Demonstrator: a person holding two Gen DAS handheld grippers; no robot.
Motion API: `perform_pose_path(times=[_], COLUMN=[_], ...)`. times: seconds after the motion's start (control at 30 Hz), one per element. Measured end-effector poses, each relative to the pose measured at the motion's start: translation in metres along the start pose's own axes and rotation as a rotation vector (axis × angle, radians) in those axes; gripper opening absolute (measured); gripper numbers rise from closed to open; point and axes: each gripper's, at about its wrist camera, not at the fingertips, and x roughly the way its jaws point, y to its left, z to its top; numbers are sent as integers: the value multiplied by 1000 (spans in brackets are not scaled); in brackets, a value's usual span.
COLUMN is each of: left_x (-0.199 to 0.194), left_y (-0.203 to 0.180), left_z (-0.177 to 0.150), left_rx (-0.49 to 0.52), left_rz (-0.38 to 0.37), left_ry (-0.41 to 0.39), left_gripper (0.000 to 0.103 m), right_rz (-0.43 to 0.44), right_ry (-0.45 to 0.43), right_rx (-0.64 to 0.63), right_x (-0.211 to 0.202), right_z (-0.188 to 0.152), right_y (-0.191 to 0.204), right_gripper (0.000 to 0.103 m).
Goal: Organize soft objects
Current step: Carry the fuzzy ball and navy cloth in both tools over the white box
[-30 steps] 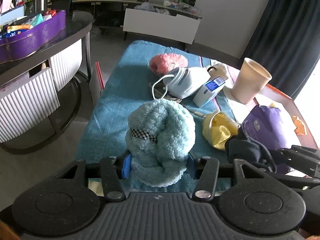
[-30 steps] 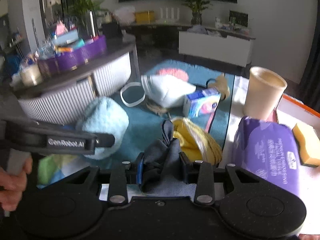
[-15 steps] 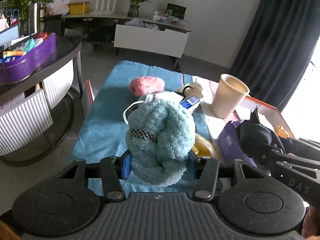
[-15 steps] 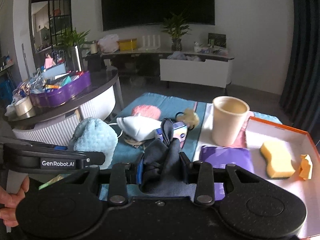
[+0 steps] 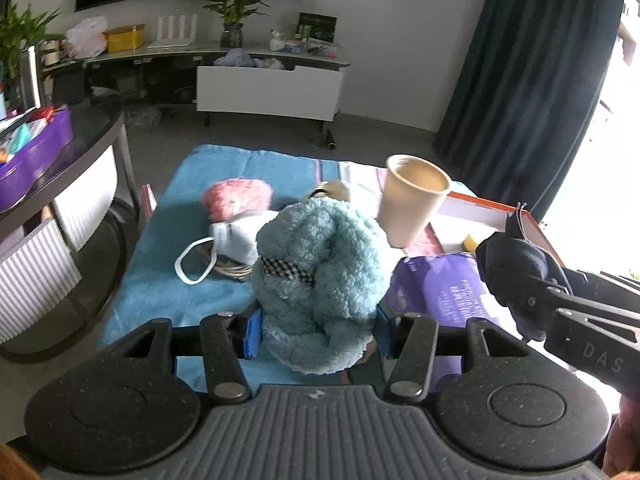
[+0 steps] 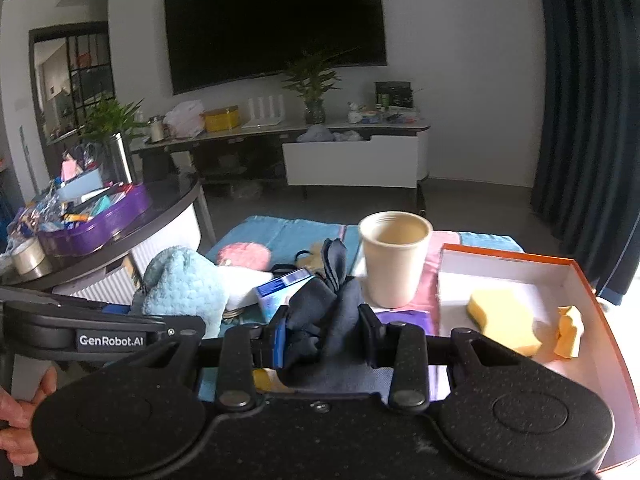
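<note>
A fluffy blue plush (image 5: pixel 320 276) is clamped in the left tool (image 5: pixel 318 332), its pile bulging over both pads and its lower fold hanging just below them. A dark cloth (image 6: pixel 324 316) is pinched in the right tool (image 6: pixel 323 334), bunched between the pads with one corner standing up. Both are carried clear of the table (image 5: pixel 156 280).

Both things are judged light and very soft; they will give under pressure and can be squeezed firmly without harm. The plush is bulky and springy, so it is best taken through its middle, as it is now. The cloth is limp and will sag or unfold if caught only by an edge; a gathered bunch is the safer hold. Neither is likely to slip, since the nap and weave bite on the pads.

An orange-rimmed box (image 6: pixel 576 276) holding two yellow sponges (image 6: pixel 504 316) lies on the right, beside a cup (image 6: pixel 394 260), and is judged the likely place for soft things.
</note>
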Motion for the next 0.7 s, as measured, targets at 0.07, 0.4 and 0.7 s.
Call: perform_pose_path(times=[0.07,0.4,0.7], left_x=[3,13,23], left_y=[-8,-40,-66], left_z=[1,5,10], left_rx=[13,79,118], left_rz=[-9,-36,-59], left_ry=[4,14,19], left_gripper=[54,54,54], right_rz=[-12,-57,-93], right_ry=[-5,-31,-47], right_rx=[8,61,100], right_x=[-2,-9,-15], right_z=[0,1,0], right_y=[-6,-38,-62], right_gripper=[44,44,44])
